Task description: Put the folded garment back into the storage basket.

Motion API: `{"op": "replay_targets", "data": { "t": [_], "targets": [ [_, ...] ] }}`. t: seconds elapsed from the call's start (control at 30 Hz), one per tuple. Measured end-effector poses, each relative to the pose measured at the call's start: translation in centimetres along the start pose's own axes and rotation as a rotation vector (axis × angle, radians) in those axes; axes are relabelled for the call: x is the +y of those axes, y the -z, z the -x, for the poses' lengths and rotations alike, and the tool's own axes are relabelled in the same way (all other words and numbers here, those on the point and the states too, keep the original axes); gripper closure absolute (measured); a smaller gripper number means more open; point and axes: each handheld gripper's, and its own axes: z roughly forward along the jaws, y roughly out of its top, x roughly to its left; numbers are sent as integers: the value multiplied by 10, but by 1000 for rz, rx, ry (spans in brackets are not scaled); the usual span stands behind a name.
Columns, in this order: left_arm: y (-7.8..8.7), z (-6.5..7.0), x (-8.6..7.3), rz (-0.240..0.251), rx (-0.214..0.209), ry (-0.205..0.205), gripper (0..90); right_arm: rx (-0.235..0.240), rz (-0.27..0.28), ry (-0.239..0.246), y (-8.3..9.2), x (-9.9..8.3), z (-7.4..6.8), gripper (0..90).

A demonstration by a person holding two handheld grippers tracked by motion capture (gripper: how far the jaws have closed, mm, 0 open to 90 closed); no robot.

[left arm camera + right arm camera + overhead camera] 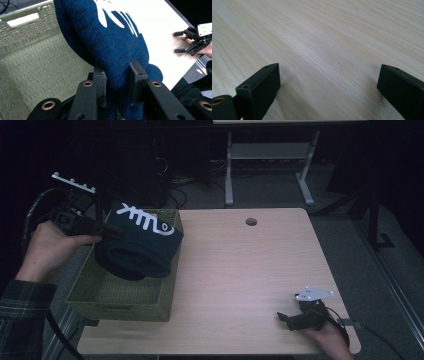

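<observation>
1. My left gripper (117, 85) is clamped on a fold of the blue knit sweater (137, 245), which hangs over the green woven basket (120, 302) at the worktop's (240, 270) left edge.
2. My right gripper (290, 318) rests near the front right corner of the worktop, its jaws standing wide apart with nothing between them.
3. I judge the sweater soft, floppy and fairly light: it sags and bunches, so it won't hold its shape.
4. A thick fold takes the grip best; a single layer could stretch or slip out.
</observation>
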Motion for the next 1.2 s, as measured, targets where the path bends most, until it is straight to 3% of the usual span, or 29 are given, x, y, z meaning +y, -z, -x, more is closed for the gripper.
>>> {"op": "replay_targets", "data": {
  "t": [0.2, 0.4, 0.73, 1.2],
  "targets": [
    [3, -8, -13, 11, 4, 23, 718, -2, 1, -1, 0, 0, 0, 42],
    [-6, -17, -26, 20, -15, 51, 718, -4, 1, -3, 0, 0, 0, 42],
    [-16, -44, -51, 39, -37, 115, 718, -12, 2, 0, 0, 0, 1, 42],
    [-27, -60, -67, 40, -38, 166, 718, -12, 2, 0, 0, 0, 1, 42]
  ]
}}
